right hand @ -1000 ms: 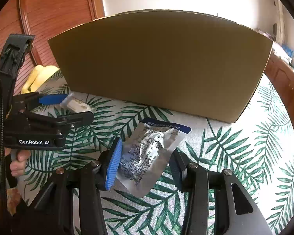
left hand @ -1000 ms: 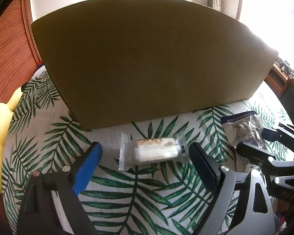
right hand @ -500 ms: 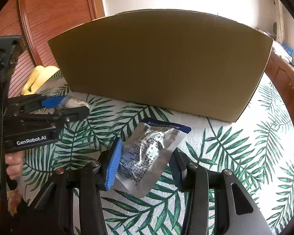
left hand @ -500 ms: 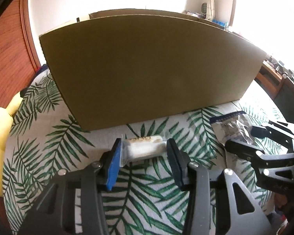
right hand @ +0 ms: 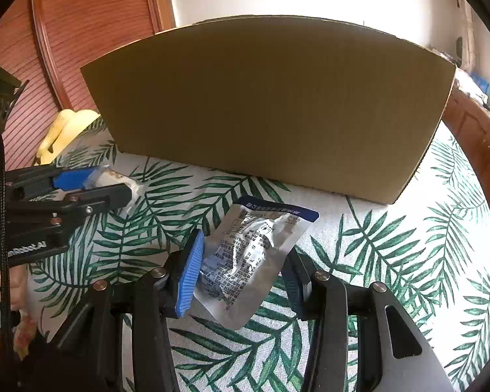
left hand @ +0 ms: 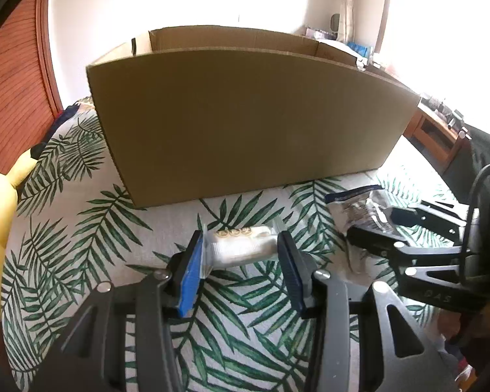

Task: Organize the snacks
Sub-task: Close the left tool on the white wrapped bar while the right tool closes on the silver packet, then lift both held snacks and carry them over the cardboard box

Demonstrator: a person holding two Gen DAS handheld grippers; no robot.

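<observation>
Left gripper [left hand: 241,261]: jaws, wide a second ago, have just closed onto the white wafer packet [left hand: 240,249], now clamped end to end and raised off the palm-leaf cloth [left hand: 91,228] where it earlier lay flat. The cardboard box [left hand: 245,121] now shows its open top from that side. Right gripper [right hand: 241,271]: unchanged, clenched on the silver foil pouch [right hand: 251,254], just before the box.
</observation>
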